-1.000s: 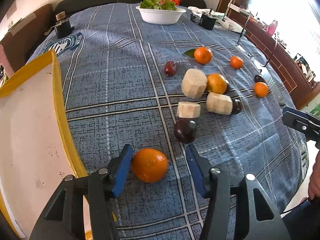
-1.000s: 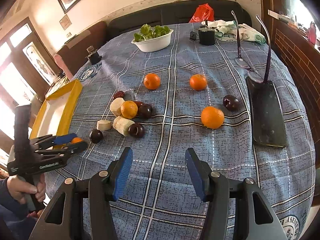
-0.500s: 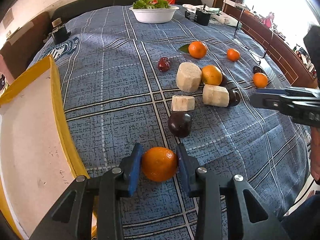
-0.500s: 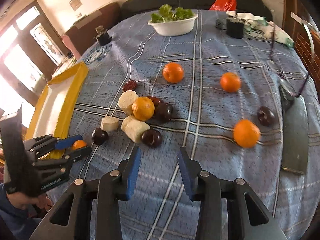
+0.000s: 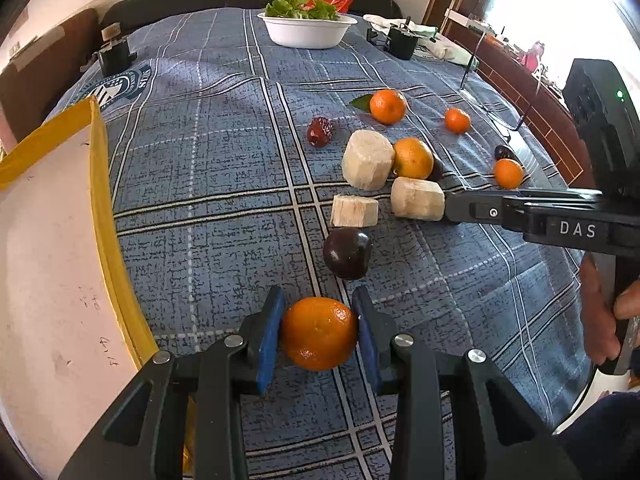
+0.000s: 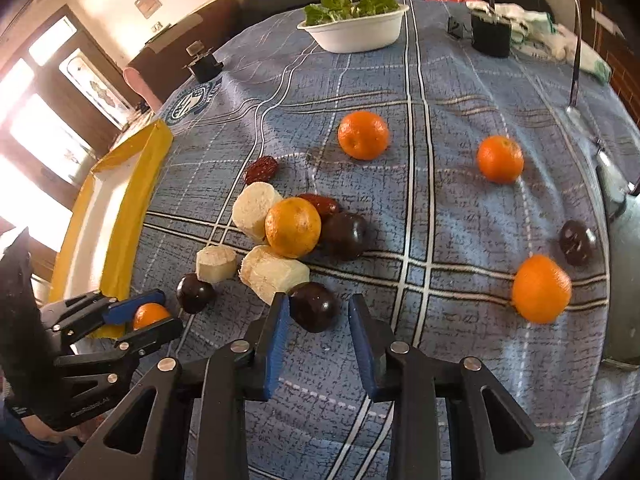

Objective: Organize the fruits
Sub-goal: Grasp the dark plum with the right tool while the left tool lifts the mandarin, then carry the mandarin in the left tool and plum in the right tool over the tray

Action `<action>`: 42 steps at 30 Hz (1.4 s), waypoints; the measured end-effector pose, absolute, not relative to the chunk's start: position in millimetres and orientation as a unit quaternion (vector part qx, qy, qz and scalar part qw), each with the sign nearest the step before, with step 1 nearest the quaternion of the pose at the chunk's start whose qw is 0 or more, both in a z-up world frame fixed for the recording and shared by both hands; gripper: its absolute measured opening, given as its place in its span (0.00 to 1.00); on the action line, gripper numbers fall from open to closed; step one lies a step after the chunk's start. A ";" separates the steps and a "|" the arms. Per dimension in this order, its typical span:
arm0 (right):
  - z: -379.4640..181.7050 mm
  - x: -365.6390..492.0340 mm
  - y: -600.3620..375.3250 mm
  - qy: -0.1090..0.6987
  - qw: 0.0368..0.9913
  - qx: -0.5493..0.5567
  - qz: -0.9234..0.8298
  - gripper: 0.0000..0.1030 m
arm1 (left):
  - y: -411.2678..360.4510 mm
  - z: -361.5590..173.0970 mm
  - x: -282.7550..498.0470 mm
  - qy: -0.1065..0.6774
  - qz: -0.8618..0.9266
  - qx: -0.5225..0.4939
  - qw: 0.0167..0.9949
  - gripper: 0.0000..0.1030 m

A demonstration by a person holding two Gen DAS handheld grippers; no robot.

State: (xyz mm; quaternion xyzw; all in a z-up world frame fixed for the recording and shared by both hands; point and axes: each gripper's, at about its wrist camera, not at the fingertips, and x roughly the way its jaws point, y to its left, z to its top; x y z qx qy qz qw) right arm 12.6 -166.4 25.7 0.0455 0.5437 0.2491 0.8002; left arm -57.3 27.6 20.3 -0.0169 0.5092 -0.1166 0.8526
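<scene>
My left gripper [image 5: 319, 320] is shut on an orange [image 5: 319, 336] that rests on the blue checked cloth, right beside the yellow-rimmed tray [image 5: 100, 200]. In the right wrist view my right gripper [image 6: 316, 304] is closing on a dark plum [image 6: 312, 310], which sits between its blue pads next to a pale sugarcane piece [image 6: 272, 272]. The left wrist view shows the right gripper [image 5: 448, 208] coming in from the right at that sugarcane piece [image 5: 417, 199], hiding the plum.
Loose on the cloth lie another dark plum [image 5: 347, 253], two more cane pieces [image 5: 367, 159], several oranges [image 6: 363, 135], a red date [image 5: 320, 131]. A white bowl of greens [image 5: 307, 30] stands at the back. A cleaver [image 6: 624, 240] lies at the right edge.
The left gripper's pads closed onto the orange and stayed put. The right gripper came down and to the left toward the fruit pile, narrowing around the dark plum.
</scene>
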 end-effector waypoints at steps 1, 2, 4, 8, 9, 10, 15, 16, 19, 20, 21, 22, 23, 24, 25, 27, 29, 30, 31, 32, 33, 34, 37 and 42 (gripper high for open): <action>25.2 12.3 -166.6 0.545 0.797 0.051 0.254 0.26 | 27.5 20.0 -57.2 0.509 -0.117 -0.018 0.852 0.33; 25.0 11.5 -166.2 0.545 0.797 0.051 0.254 0.26 | 26.9 19.5 -57.1 0.510 -0.117 -0.018 0.852 0.33; 25.1 9.3 -165.8 0.545 0.798 0.051 0.255 0.26 | 26.2 18.9 -56.9 0.511 -0.117 -0.018 0.851 0.33; 25.2 5.4 -171.4 0.546 0.795 0.063 0.257 0.25 | 25.3 18.8 -57.3 0.511 -0.117 -0.021 0.851 0.33; 25.8 4.1 -172.7 0.546 0.795 0.065 0.257 0.25 | 25.7 19.2 -57.3 0.512 -0.117 -0.023 0.851 0.33; 27.2 2.9 -173.4 0.545 0.795 0.067 0.257 0.25 | 26.1 19.8 -57.8 0.511 -0.118 -0.024 0.851 0.33; 30.5 -6.3 -178.6 0.542 0.795 0.079 0.259 0.25 | 32.2 25.0 -57.9 0.505 -0.112 -0.034 0.855 0.33; 32.6 -7.9 -179.3 0.541 0.796 0.081 0.259 0.25 | 34.0 26.3 -57.9 0.504 -0.113 -0.038 0.856 0.33; 39.2 -10.9 -180.6 0.535 0.800 0.083 0.260 0.25 | 38.9 32.8 -58.4 0.497 -0.110 -0.047 0.859 0.33; 41.7 -11.3 -180.7 0.533 0.801 0.083 0.261 0.25 | 40.4 34.8 -58.7 0.495 -0.110 -0.049 0.861 0.33; 44.2 -12.6 -180.6 0.531 0.802 0.082 0.262 0.25 | 42.8 37.8 -58.8 0.492 -0.108 -0.052 0.862 0.33; 47.9 -14.0 -179.2 0.528 0.803 0.082 0.264 0.25 | 45.4 40.3 -59.0 0.489 -0.106 -0.056 0.864 0.33; 50.5 -14.3 -177.2 0.526 0.803 0.082 0.267 0.25 | 48.3 42.4 -59.2 0.487 -0.105 -0.060 0.865 0.33; 52.6 -14.2 -175.3 0.525 0.803 0.081 0.269 0.25 | 51.9 45.5 -59.1 0.485 -0.103 -0.065 0.866 0.33; 55.6 -15.0 -172.6 0.524 0.803 0.080 0.273 0.25 | 55.2 48.1 -59.0 0.482 -0.101 -0.069 0.867 0.33; 60.4 -15.9 -165.0 0.523 0.802 0.075 0.280 0.25 | 64.1 53.7 -58.8 0.478 -0.095 -0.077 0.870 0.33; 63.2 -14.9 -159.4 0.522 0.800 0.071 0.288 0.25 | 73.0 58.2 -58.9 0.474 -0.088 -0.084 0.872 0.33; 65.0 -14.9 -154.7 0.522 0.799 0.067 0.292 0.25 | 79.1 60.8 -59.2 0.472 -0.083 -0.088 0.873 0.33; 67.5 -14.5 -148.9 0.522 0.797 0.063 0.297 0.25 | 84.2 62.6 -59.5 0.470 -0.080 -0.091 0.874 0.33; 70.2 -14.0 -142.9 0.521 0.796 0.060 0.302 0.25 | 92.6 65.0 -59.9 0.469 -0.073 -0.096 0.875 0.33; 72.6 -13.4 -137.2 0.522 0.794 0.058 0.307 0.25 | 98.6 66.7 -60.7 0.468 -0.068 -0.099 0.875 0.33; 75.5 -12.8 -130.4 0.523 0.791 0.056 0.313 0.26 | 105.8 68.5 -60.9 0.467 -0.063 -0.102 0.876 0.33; 83.7 -10.2 -105.6 0.523 0.783 0.046 0.333 0.26 | 128.1 73.5 -61.0 0.462 -0.046 -0.108 0.879 0.33; 94.2 5.1 -51.3 0.529 0.766 0.038 0.364 0.26 | 173.6 80.7 -53.8 0.456 -0.015 -0.122 0.881 0.33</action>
